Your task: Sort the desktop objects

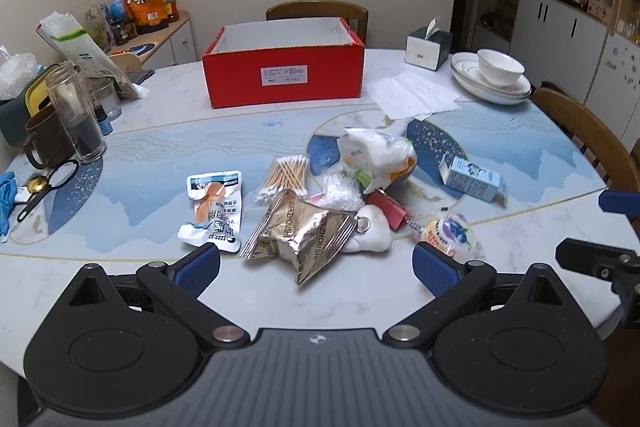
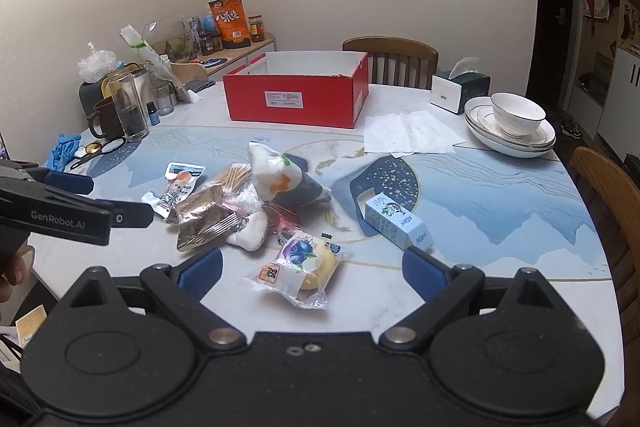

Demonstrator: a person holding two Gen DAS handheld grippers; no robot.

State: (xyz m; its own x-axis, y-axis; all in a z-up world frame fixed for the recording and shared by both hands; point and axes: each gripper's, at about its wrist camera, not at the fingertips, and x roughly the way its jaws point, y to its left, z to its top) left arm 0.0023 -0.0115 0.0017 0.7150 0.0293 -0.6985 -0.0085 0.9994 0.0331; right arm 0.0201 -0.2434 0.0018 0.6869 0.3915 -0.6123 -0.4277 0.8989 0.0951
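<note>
A pile of small items lies mid-table: a silver foil snack pack (image 1: 302,235) (image 2: 202,223), a white-and-orange sachet (image 1: 214,211), a bag of cotton swabs (image 1: 286,177), a white stuffed bag (image 1: 376,153) (image 2: 276,173), a blueberry bread pack (image 1: 450,231) (image 2: 298,269) and a small blue-white carton (image 1: 474,179) (image 2: 394,221). An open red box (image 1: 284,75) (image 2: 298,95) stands behind them. My left gripper (image 1: 316,267) is open and empty just before the foil pack. My right gripper (image 2: 312,275) is open and empty, its fingers either side of the bread pack.
A brown mug (image 1: 44,139), glass jars and scissors (image 1: 48,187) crowd the left edge. Stacked white plates with a bowl (image 1: 494,75) (image 2: 512,127), a tissue box (image 1: 428,47) and paper napkins (image 1: 412,95) sit at the back right. Wooden chairs ring the table.
</note>
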